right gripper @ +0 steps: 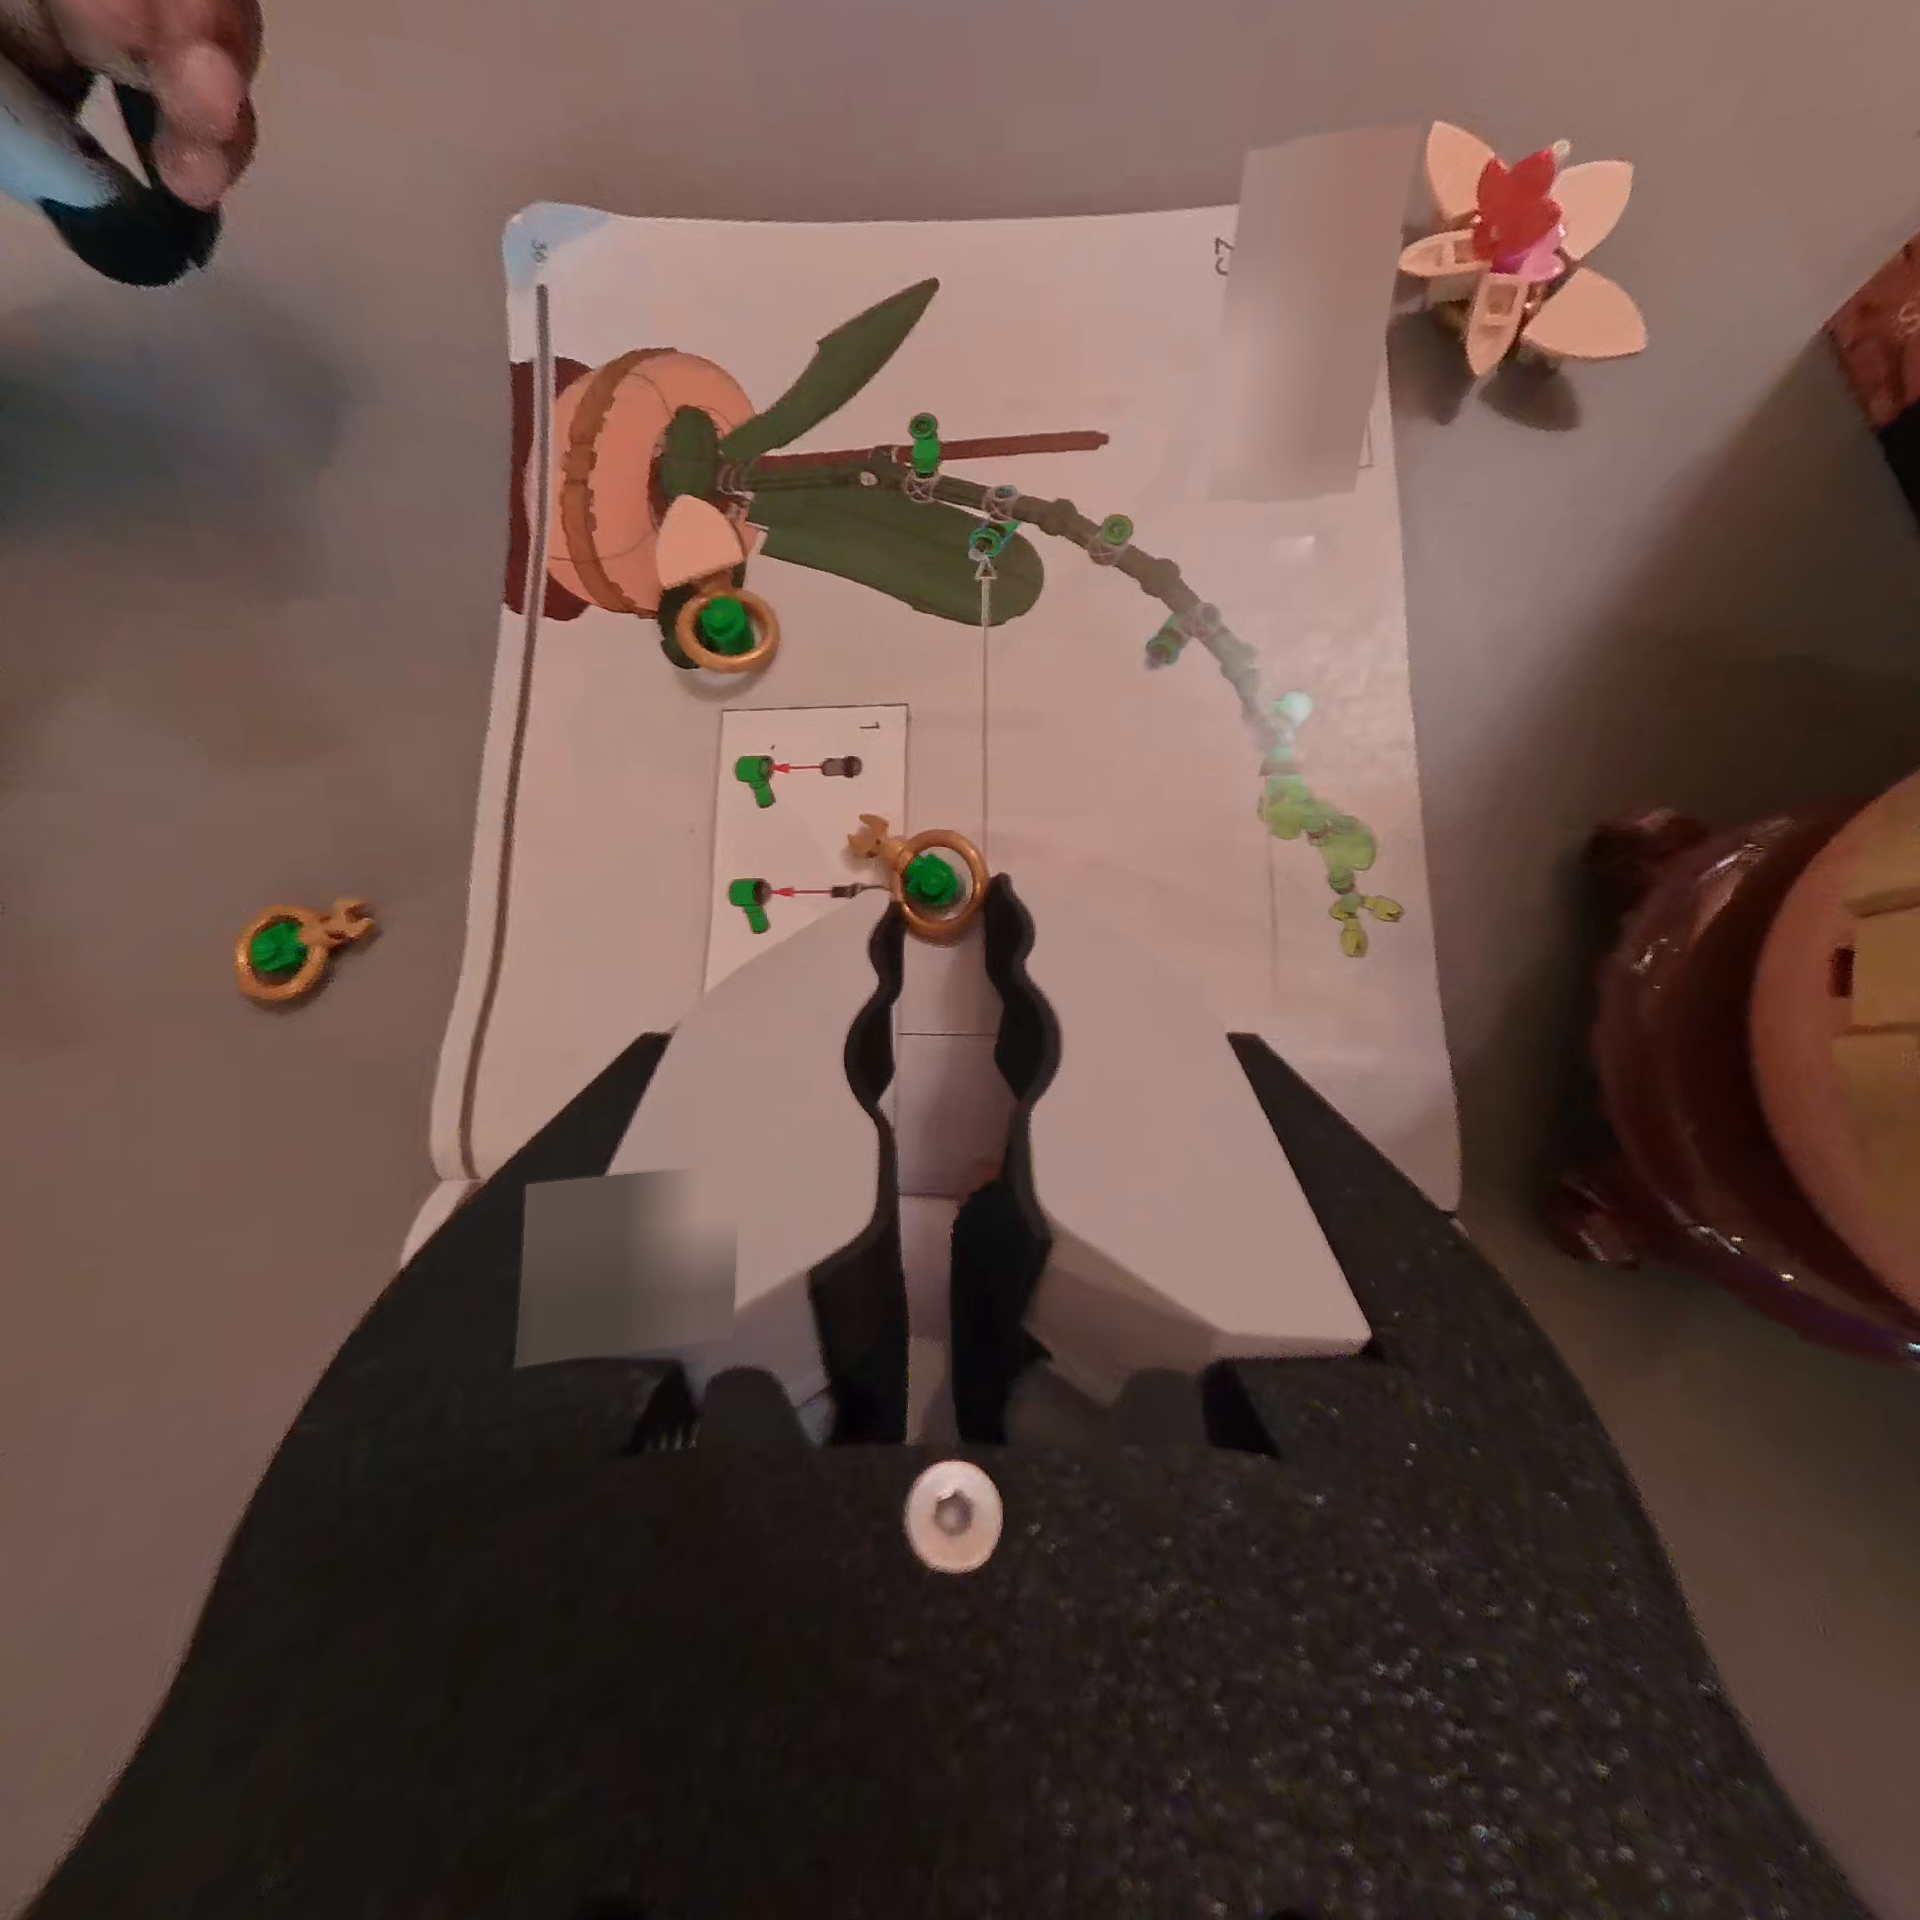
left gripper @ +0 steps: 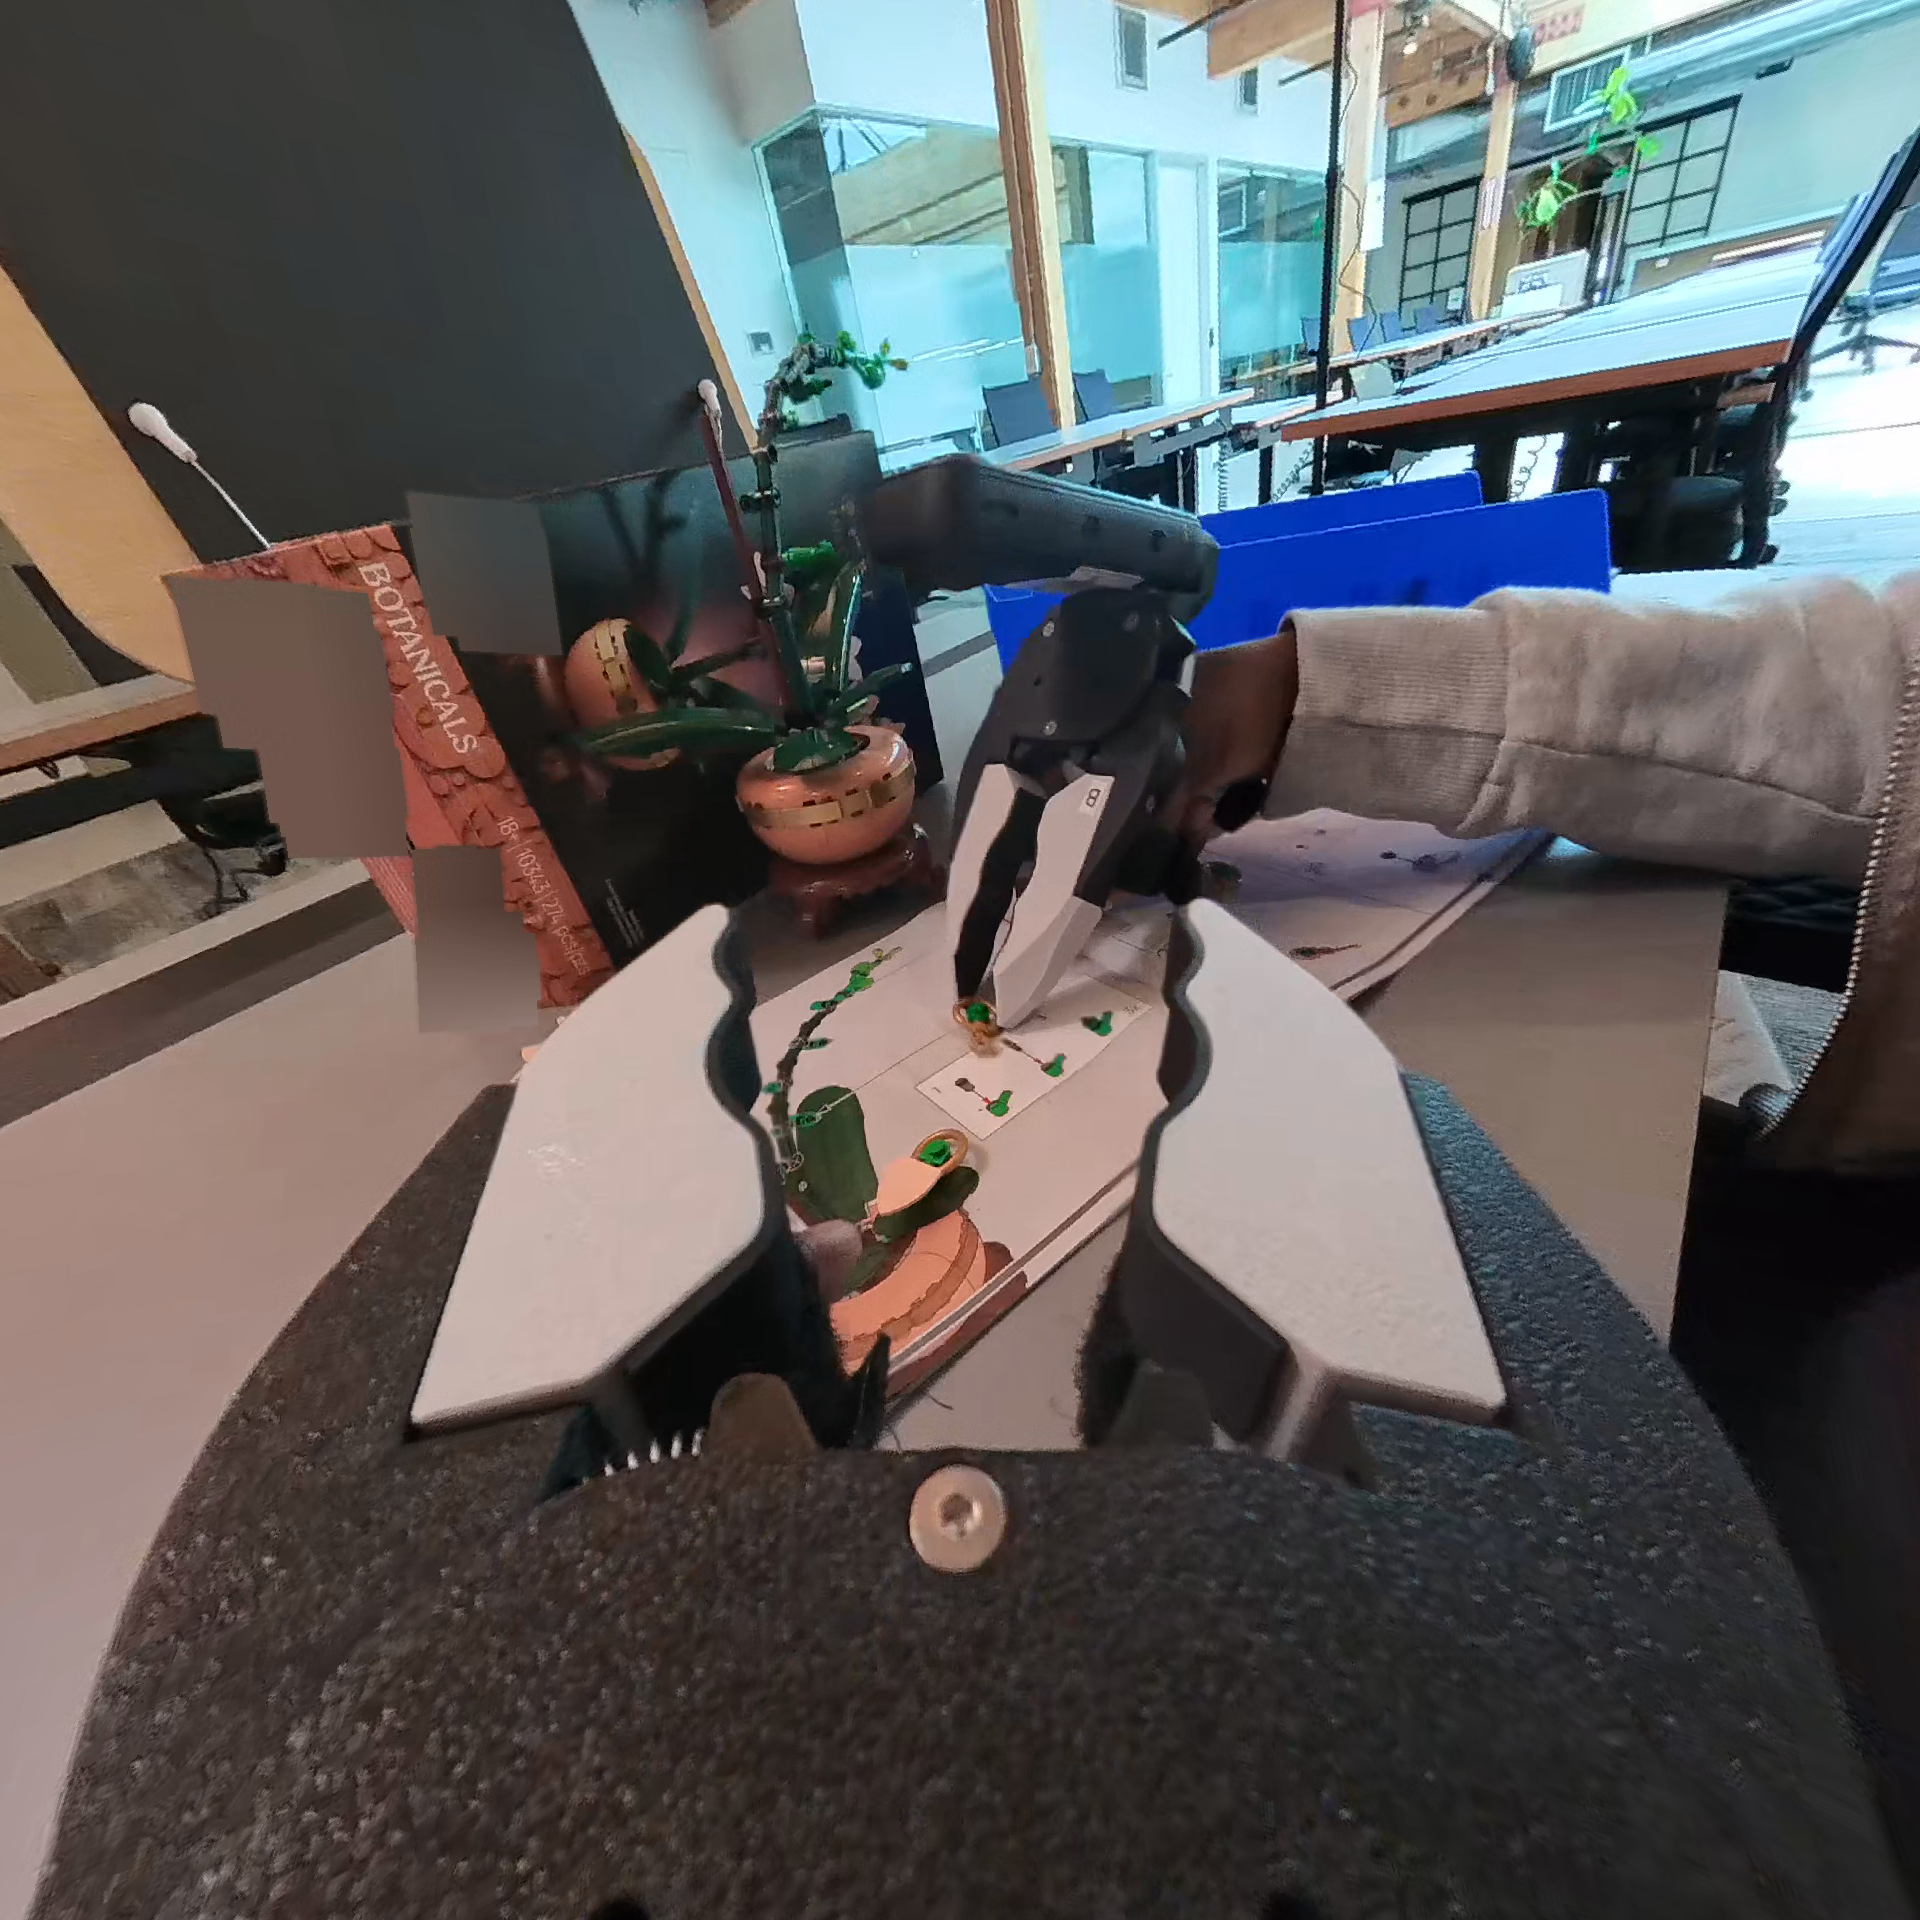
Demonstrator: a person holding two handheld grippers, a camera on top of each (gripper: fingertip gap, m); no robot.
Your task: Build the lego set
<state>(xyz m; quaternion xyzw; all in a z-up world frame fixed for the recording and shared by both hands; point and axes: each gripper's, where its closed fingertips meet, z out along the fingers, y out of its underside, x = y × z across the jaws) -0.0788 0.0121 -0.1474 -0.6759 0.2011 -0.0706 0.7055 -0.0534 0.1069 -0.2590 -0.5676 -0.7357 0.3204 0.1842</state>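
My right gripper points down at the open instruction booklet, its fingertips shut on the lower rim of a gold ring piece with a green stud. The left wrist view shows the same grip. A second gold ring with a green stud lies on the booklet beside a tan petal piece. A third ring lies on the grey table to the left. My left gripper is wide open and empty, hovering low over the booklet.
The partly built orchid in its pink pot stands behind the booklet in front of the set's box; the pot is at the right. A built flower lies at the far right. A blue bin stands behind.
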